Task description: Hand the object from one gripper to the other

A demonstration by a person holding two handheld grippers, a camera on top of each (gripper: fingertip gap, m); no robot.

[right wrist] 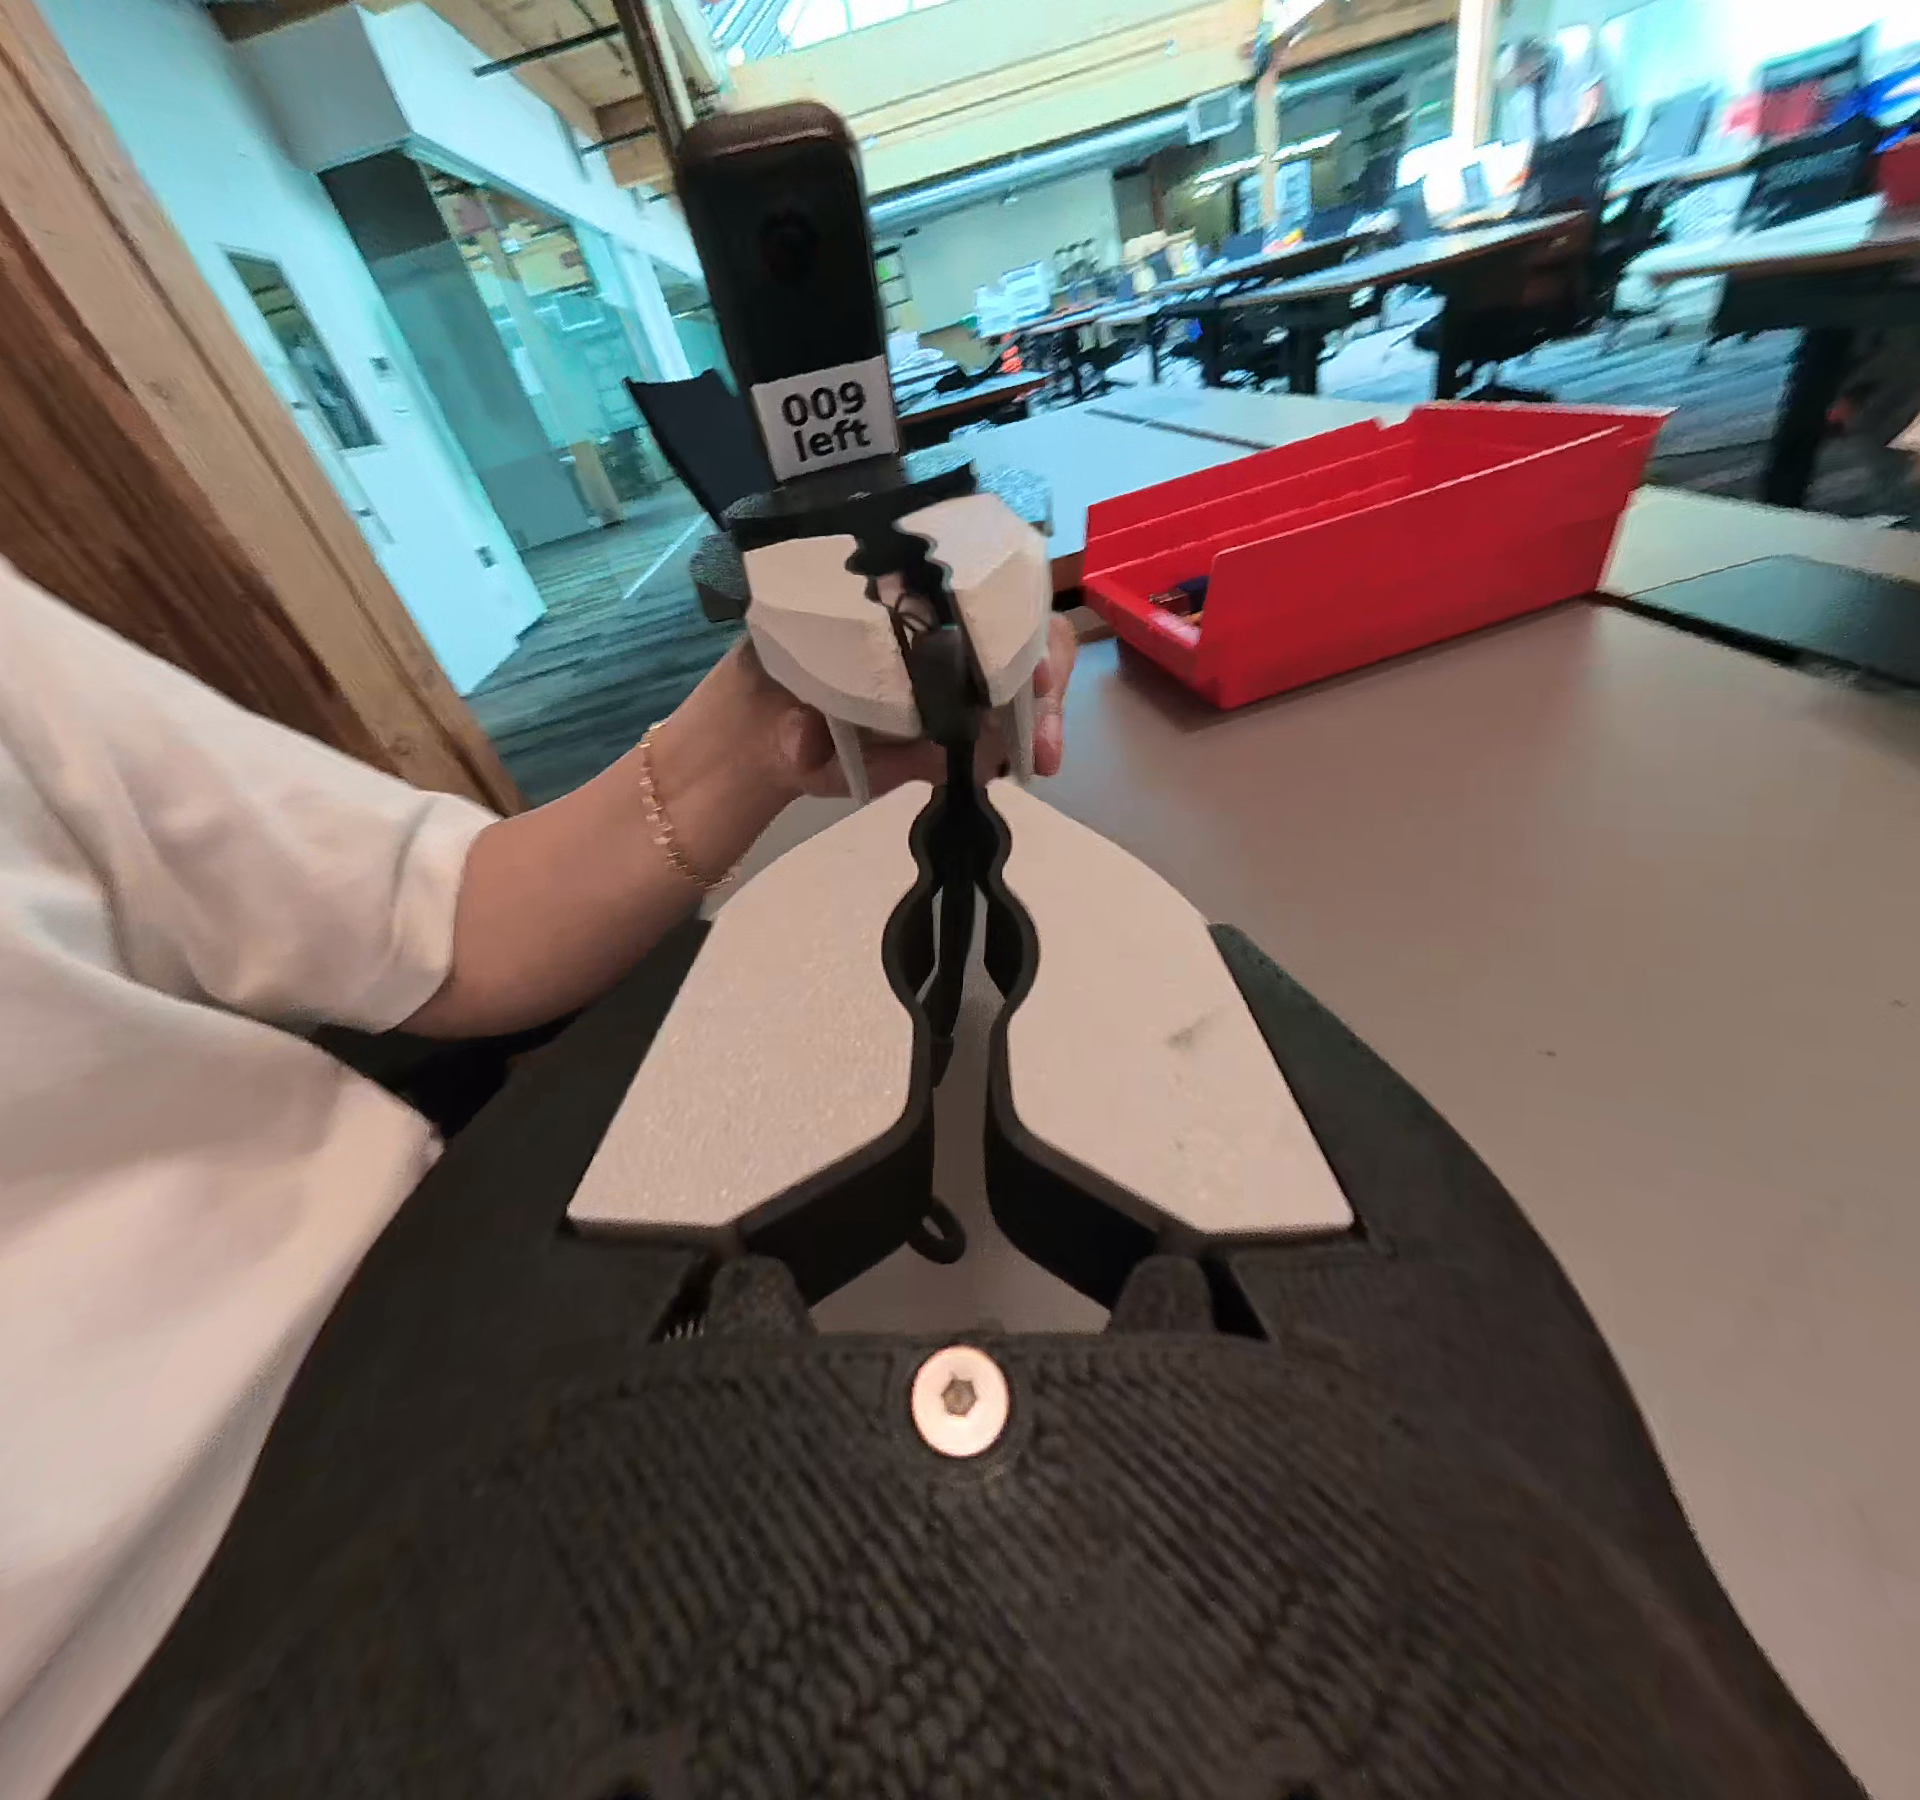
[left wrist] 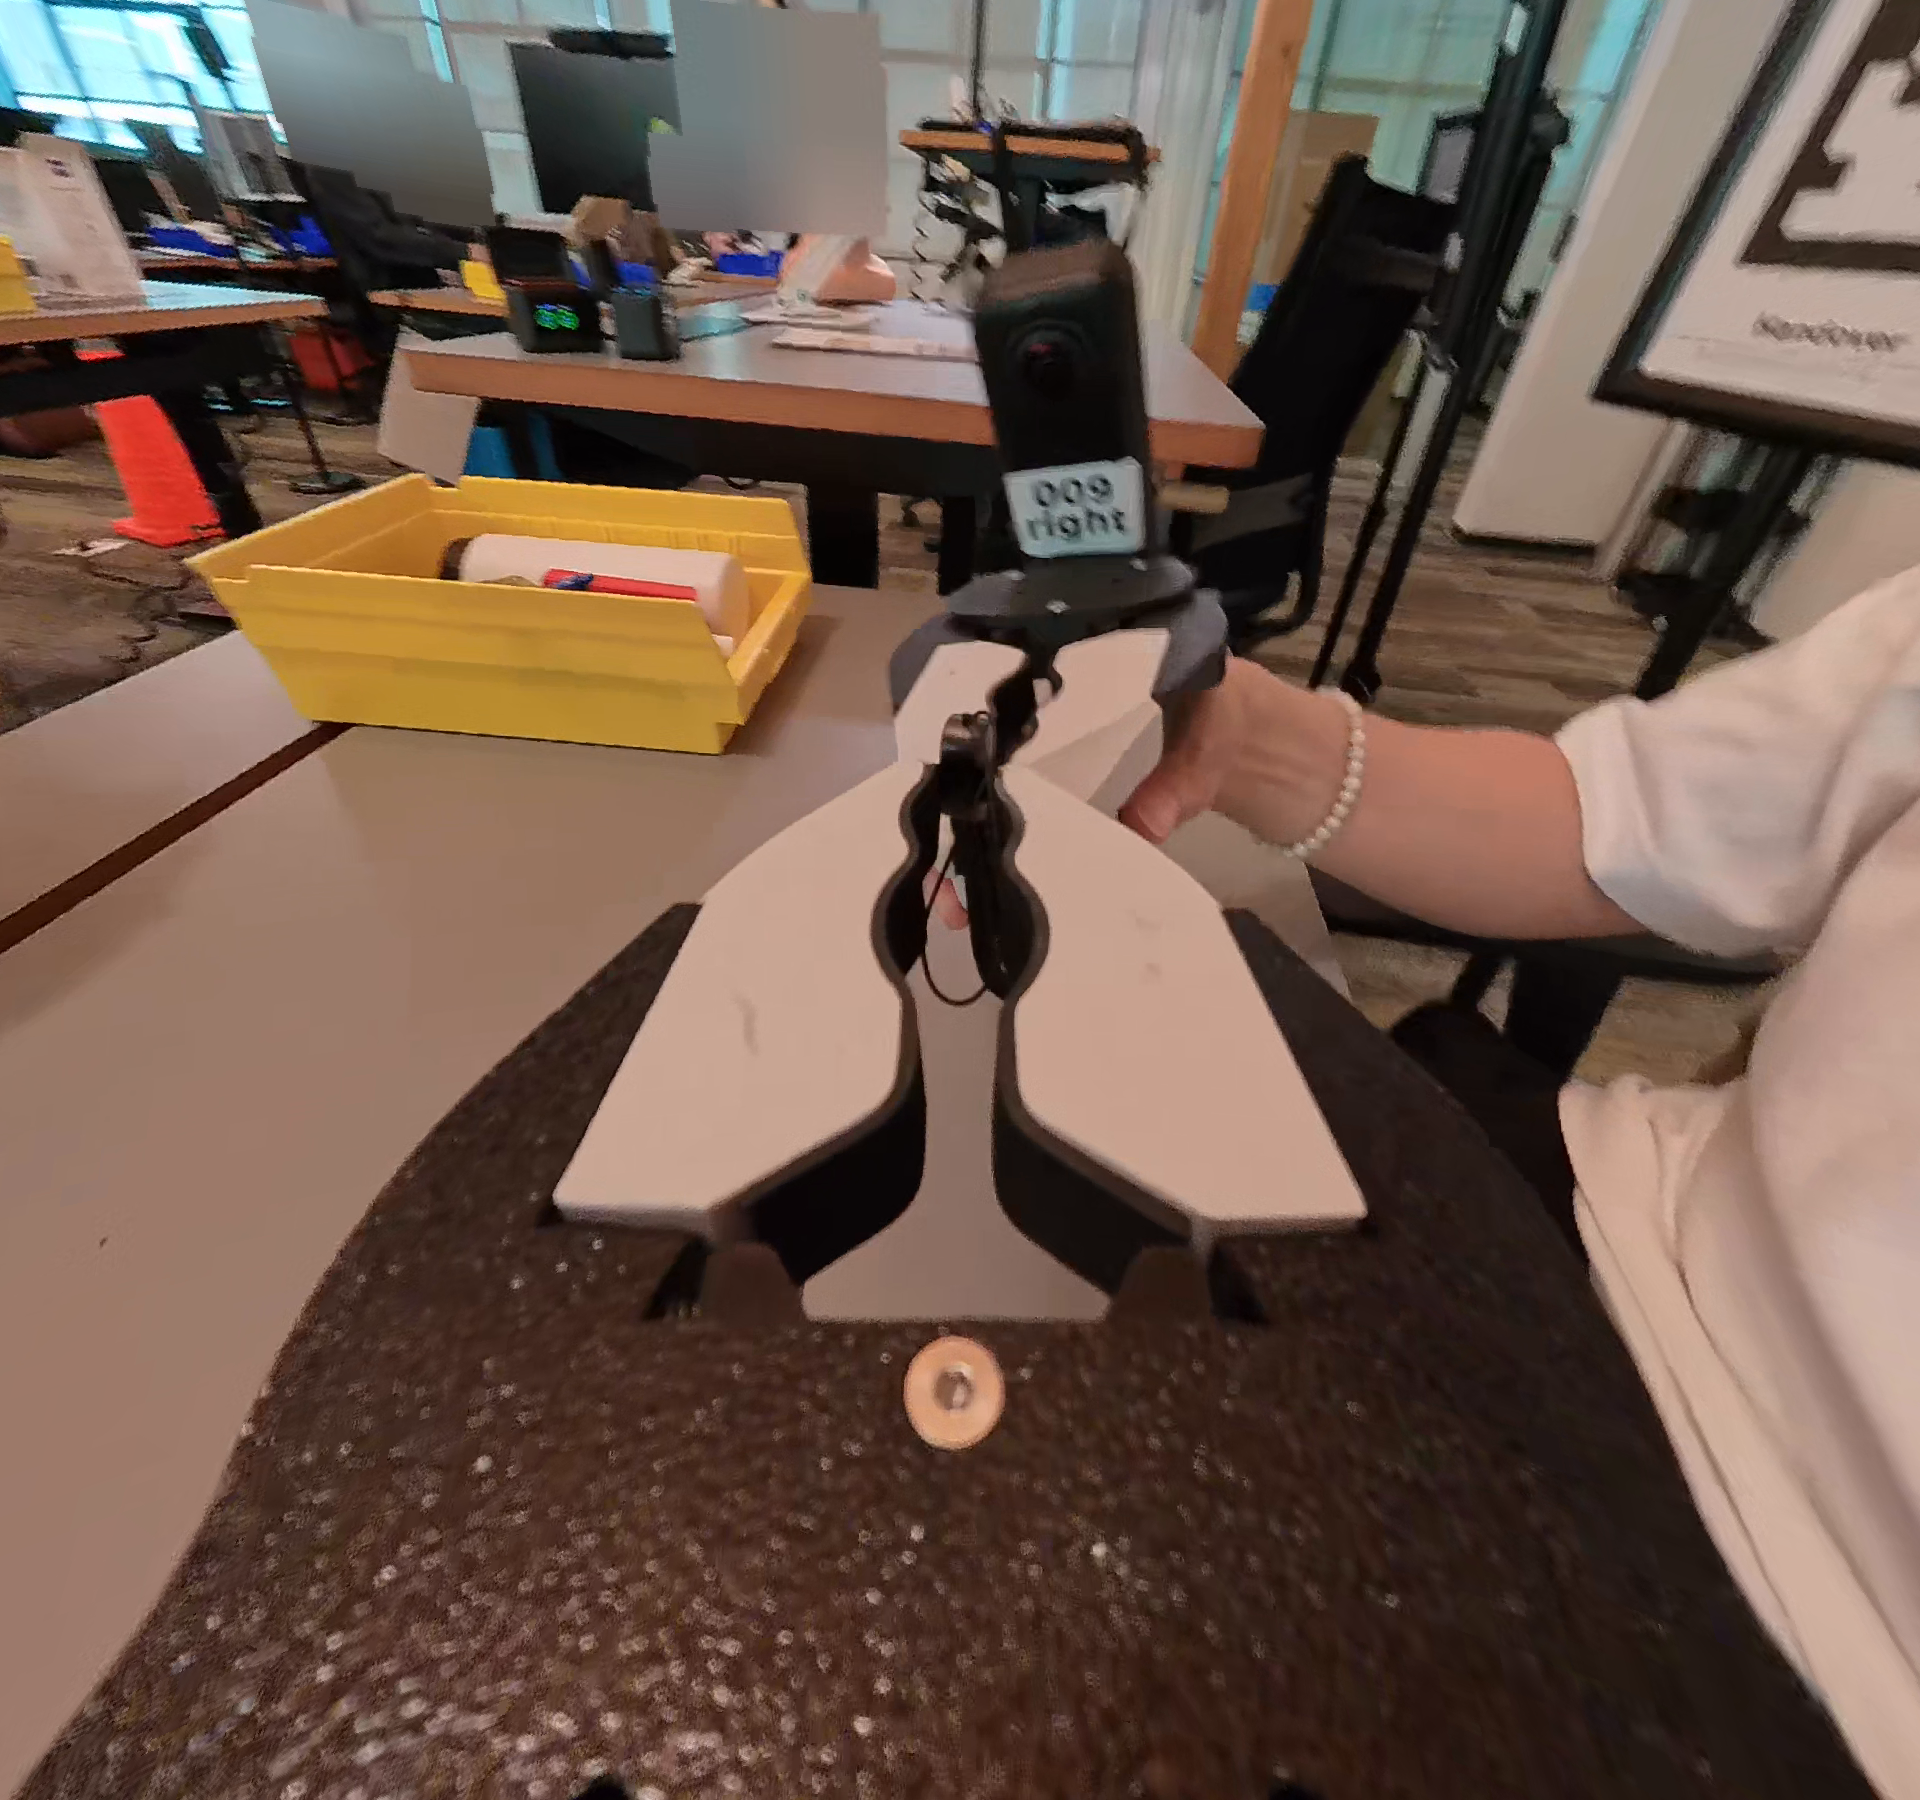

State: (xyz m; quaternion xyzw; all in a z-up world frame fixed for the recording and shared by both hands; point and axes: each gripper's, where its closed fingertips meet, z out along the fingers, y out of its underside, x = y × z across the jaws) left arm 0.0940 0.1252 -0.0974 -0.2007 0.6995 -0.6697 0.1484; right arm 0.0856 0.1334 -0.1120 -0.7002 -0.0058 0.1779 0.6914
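The object is a thin black strap-like piece with a cord loop point(left wrist: 968, 774). It is held between two grippers that meet tip to tip above a grey table point(left wrist: 364, 919). My left gripper point(left wrist: 961, 794) has its jaws closed on one end, and the cord hangs in the gap behind the tips. My right gripper point(left wrist: 1023, 701) faces it, held by a hand, and its jaws are closed on the other end. In the right wrist view the right gripper point(right wrist: 961, 805) pinches the object point(right wrist: 943, 670). Its tail runs back between the fingers. The left gripper point(right wrist: 925, 628) faces it.
A yellow bin point(left wrist: 499, 680) holding a white cylinder and a red item stands at the back left of the table. A red bin point(right wrist: 1351, 587) stands on the table to the right. A person's white sleeve point(right wrist: 156, 919) is close by. Desks, chairs and an orange cone point(left wrist: 156, 472) stand beyond. The tips of both grippers are at nearly the same place.
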